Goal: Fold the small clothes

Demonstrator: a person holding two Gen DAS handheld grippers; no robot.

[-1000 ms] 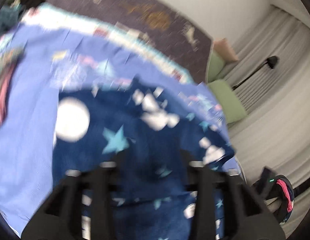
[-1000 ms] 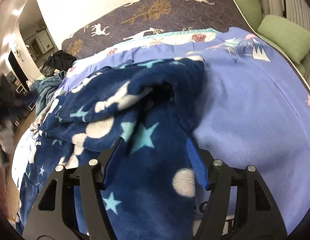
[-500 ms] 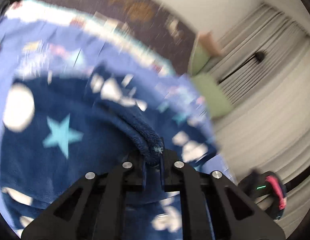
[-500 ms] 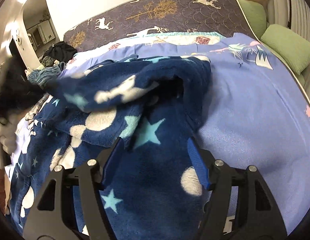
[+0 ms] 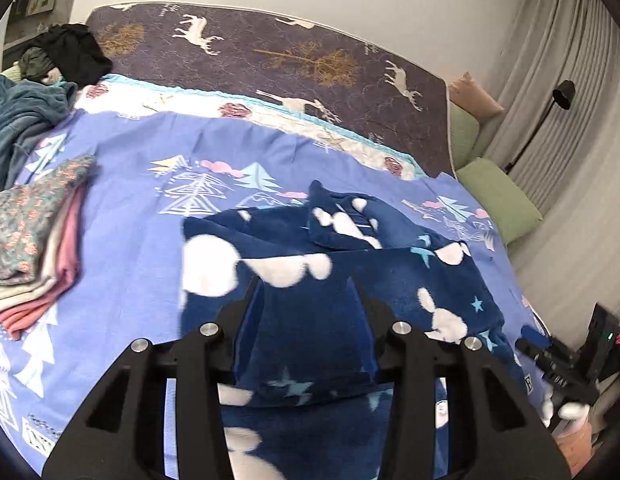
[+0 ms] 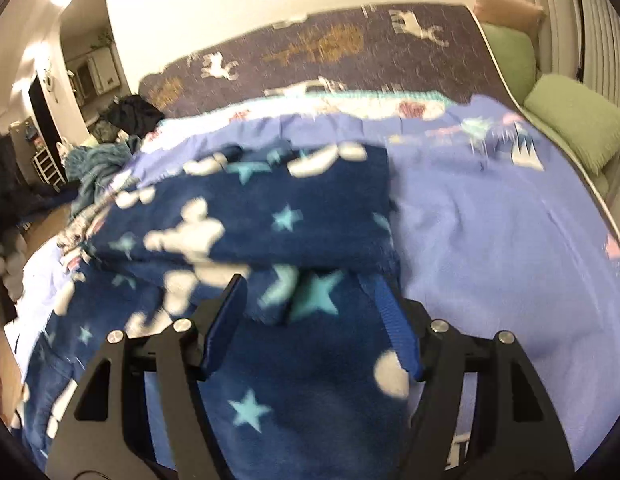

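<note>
Blurred with motion across the right wrist view, fleece [image 6: 246, 216] and bedspread [image 6: 489, 232] alike; cut off at the lower edge, fleece [image 5: 310, 320] below both grippers.

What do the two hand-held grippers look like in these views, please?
Both are matte black frames with triangular cut-outs and round silver bolt heads. The left hand-held gripper has black fingers. The right hand-held gripper has fingers faced with blue ribbed pads. No cables, markings, sleeves or hands show.
</note>
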